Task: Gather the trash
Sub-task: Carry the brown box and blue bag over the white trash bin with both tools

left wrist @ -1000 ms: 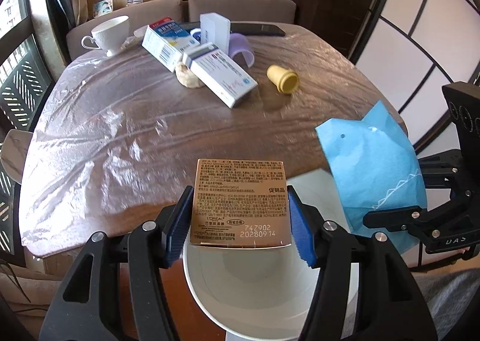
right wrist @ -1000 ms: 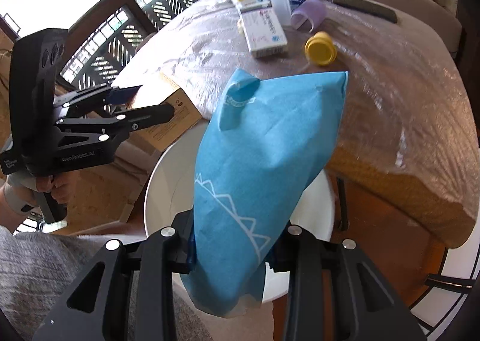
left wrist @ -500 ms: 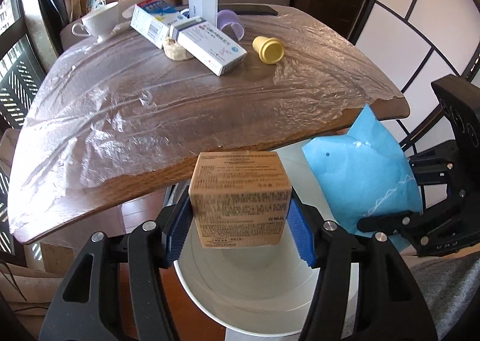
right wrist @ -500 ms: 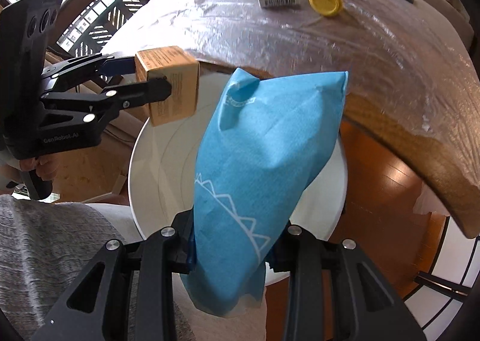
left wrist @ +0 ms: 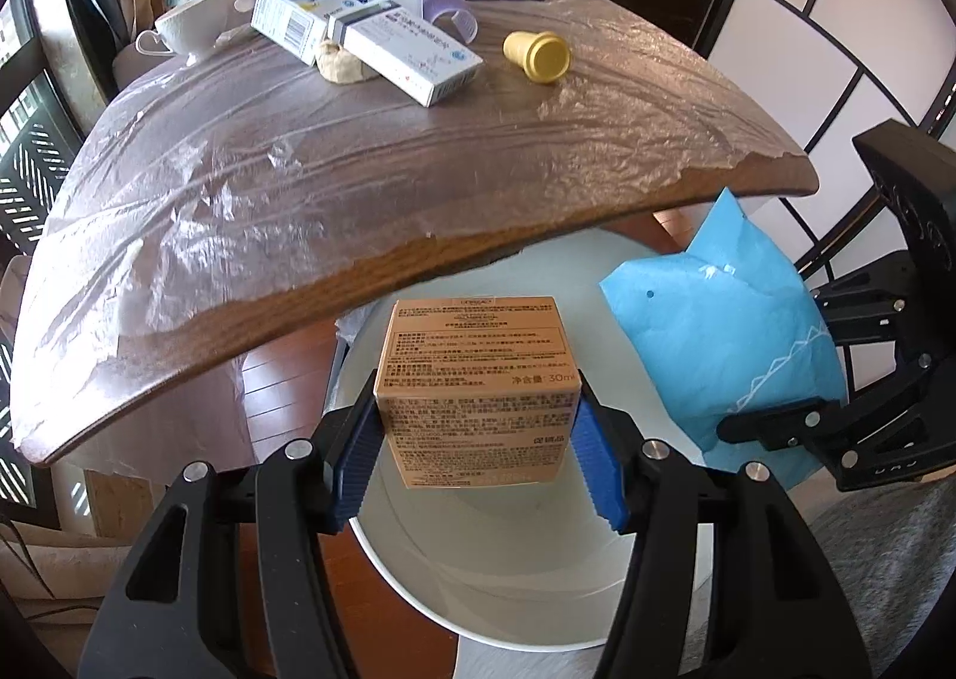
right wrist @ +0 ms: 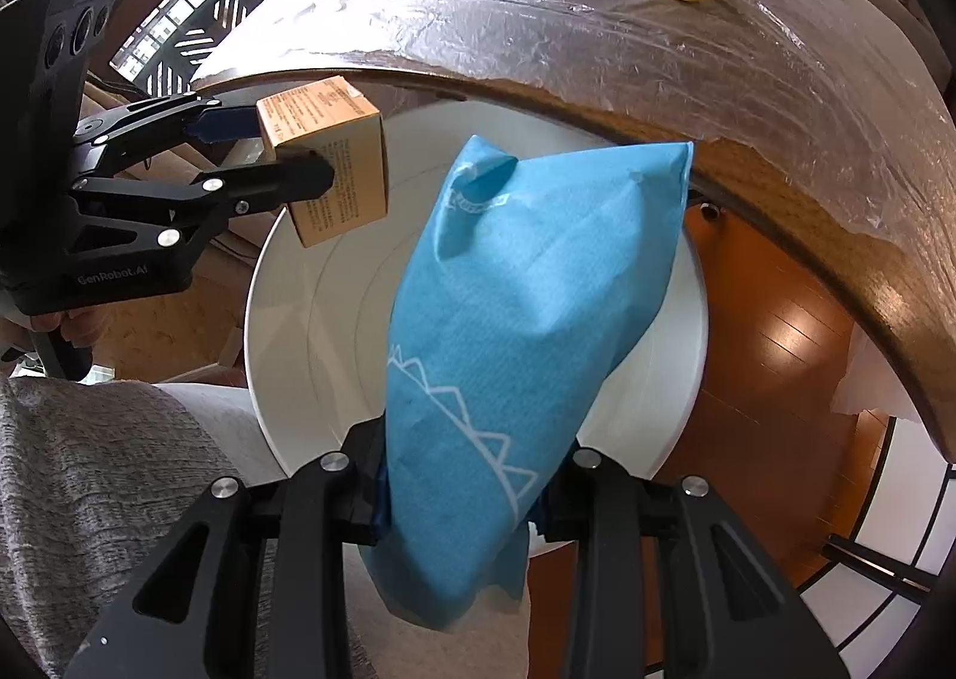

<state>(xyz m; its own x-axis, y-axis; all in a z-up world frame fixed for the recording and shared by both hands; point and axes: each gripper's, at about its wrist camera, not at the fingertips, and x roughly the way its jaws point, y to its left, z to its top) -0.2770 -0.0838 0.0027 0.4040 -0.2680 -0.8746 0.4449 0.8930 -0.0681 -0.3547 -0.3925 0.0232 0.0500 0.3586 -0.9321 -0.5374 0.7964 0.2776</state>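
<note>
A round white bin (left wrist: 526, 595) stands on the floor at the near edge of the table (left wrist: 370, 266), partly tucked under its rim; what shows of the inside is bare white wall and bottom, with nothing seen lying in it. Above its opening hang both pieces of trash: the left gripper (left wrist: 478, 458) is clamped on a small tan cardboard box (left wrist: 478, 386), its blue pads pressed to the two side faces; the right gripper (right wrist: 463, 494) pinches the lower end of a blue packet (right wrist: 526, 320), jaws drawn narrow on it.

The table is dark wood with an irregular edge, covered by crinkled clear plastic sheet (left wrist: 197, 189); toward its far side lie two white and blue medicine cartons (left wrist: 412, 51), a yellow cap (left wrist: 538, 54) on its side, a lilac cup (left wrist: 451, 15), a white teacup (left wrist: 191, 24) and a pale lump (left wrist: 340, 66) touching the cartons; beyond are chair backs, a shelf with photos and stacked books, a lattice window at left and paper screen panels at right; the floor is glossy red-brown wood.

The box is cube-like, printed with dense small text on every visible face; the packet is soft, creased and puffed, with a white zigzag line across its lower part.
</note>
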